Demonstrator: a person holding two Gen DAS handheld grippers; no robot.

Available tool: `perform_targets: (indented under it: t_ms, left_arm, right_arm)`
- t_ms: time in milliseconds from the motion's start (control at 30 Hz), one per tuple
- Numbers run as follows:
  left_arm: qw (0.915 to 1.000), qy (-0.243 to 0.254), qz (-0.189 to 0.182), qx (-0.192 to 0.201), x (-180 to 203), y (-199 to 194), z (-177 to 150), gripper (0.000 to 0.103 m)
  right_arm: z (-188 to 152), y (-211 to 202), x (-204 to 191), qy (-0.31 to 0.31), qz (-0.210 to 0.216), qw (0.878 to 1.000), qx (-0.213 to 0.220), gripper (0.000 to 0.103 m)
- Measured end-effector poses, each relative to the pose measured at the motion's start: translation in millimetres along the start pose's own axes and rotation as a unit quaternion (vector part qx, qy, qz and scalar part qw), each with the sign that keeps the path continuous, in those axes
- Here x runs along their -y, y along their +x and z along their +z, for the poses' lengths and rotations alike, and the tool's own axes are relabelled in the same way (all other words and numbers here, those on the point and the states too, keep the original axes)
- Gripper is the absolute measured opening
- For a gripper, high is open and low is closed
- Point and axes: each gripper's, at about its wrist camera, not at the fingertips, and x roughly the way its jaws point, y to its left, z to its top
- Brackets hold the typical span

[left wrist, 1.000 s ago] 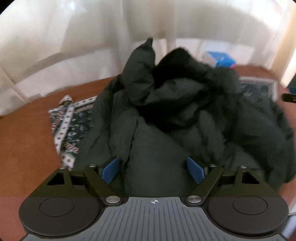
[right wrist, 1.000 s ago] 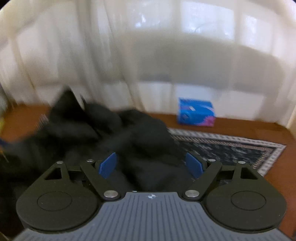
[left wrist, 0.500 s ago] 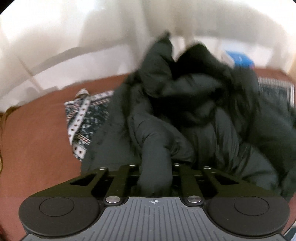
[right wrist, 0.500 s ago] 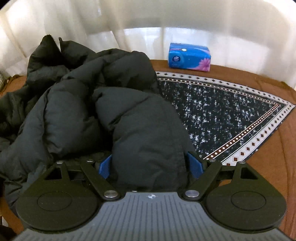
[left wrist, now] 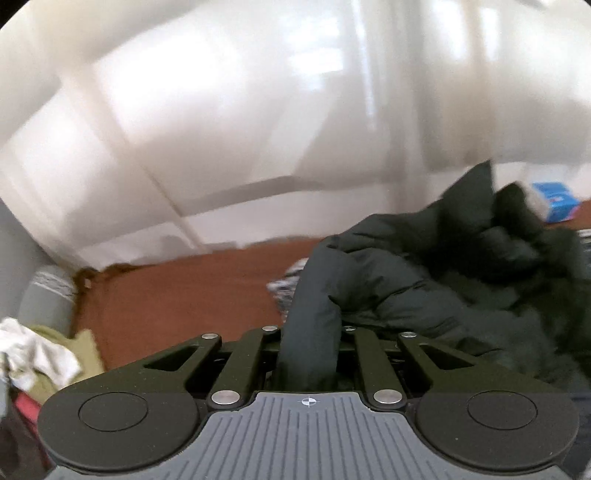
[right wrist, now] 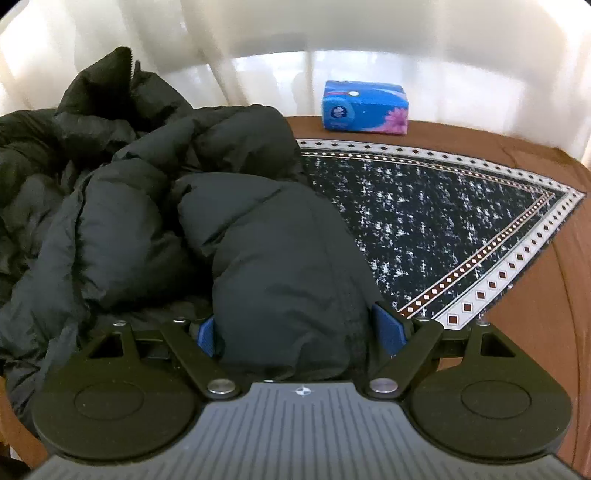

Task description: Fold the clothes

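On the brown desk a bulky black puffer jacket lies heaped and rumpled, covering the left part of a dark patterned cloth with a white diamond border. At the far edge of the desk, beyond the cloth, a blue tissue pack stands in front of pale curtains. Seen from the right wrist camera, the right gripper stands wide apart, its blue pads on either side of a thick padded fold of the jacket that fills the gap between them; the pads touch the fabric at both sides without squeezing it flat. Seen from the left wrist camera, the left gripper is drawn close together on a narrow roll of the jacket, which rises out from between the fingers and runs off to the right into the main heap. That view is blurred. Off its left edge, beside the desk, lies a loose pile of white and yellow-green laundry.
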Motion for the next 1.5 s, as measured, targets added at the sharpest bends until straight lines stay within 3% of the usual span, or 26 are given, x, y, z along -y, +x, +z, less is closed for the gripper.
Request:
perform_targets:
  t_ms: [200, 433, 633, 667, 700, 767, 933, 1067, 1200, 1300, 1367, 1433, 1500]
  left_arm:
    - [0.9973, -0.011, 0.054, -0.048, -35.4, 68.7, -7.9, 0.005]
    - [0.9892, -0.045, 0.065, -0.124, -54.1, 162.7, -46.4, 0.005]
    - [0.9860, -0.043, 0.069, -0.146, -38.6, 204.2, -69.9, 0.007]
    - [0.9856, -0.041, 0.071, -0.148, -35.2, 209.4, -73.1, 0.013]
    - [0.9852, -0.044, 0.073, -0.149, -33.0, 213.0, -74.9, 0.027]
    - [0.9845, -0.051, 0.079, -0.149, -30.1, 217.4, -75.7, 0.030]
    - [0.9865, -0.076, 0.055, -0.135, -36.8, 191.8, -63.8, 0.054]
    - [0.9898, -0.118, 0.021, -0.078, -54.8, 137.2, -50.0, 0.066]
    - [0.9872, -0.158, -0.019, -0.009, -57.6, 71.3, -39.2, 0.072]
    - [0.9876, -0.149, -0.039, 0.029, -40.3, 34.8, -35.1, 0.077]
    - [0.9892, -0.133, -0.046, 0.040, -25.2, 20.5, -33.2, 0.077]
    - [0.9905, -0.121, -0.051, 0.042, -13.1, 14.8, -33.3, 0.077]
    - [0.9915, -0.111, -0.054, 0.040, -2.9, 12.8, -34.7, 0.077]
  right_arm:
    - [-2.8, -1.9, -3.4, 0.002, -0.014, 1.000, -0.007, 0.085]
    - [-1.9, 5.0, -10.8, 0.005, -0.028, 0.999, -0.023, 0.085]
    - [-1.4, 13.5, -20.6, -0.004, -0.041, 0.999, -0.034, 0.085]
    - [-1.7, 15.4, -21.4, -0.005, -0.044, 0.998, -0.035, 0.085]
    - [-1.9, 17.2, -22.0, -0.004, -0.045, 0.998, -0.037, 0.085]
    - [-2.2, 21.1, -23.0, -0.001, -0.047, 0.998, -0.038, 0.085]
    - [-1.0, 23.2, -27.8, -0.007, -0.049, 0.998, -0.035, 0.085]
    - [0.8, 12.9, -30.6, -0.020, -0.044, 0.999, -0.019, 0.085]
    - [4.0, 6.7, -27.4, -0.021, -0.035, 0.999, -0.005, 0.085]
    - [4.1, 10.5, -24.2, -0.014, -0.029, 0.999, -0.007, 0.082]
    - [3.9, 15.3, -20.7, 0.001, -0.019, 1.000, -0.021, 0.067]
    - [3.7, 20.4, -16.9, 0.018, -0.007, 0.999, -0.037, 0.033]
    - [5.3, 17.3, -14.2, 0.028, 0.004, 0.999, -0.035, 0.019]
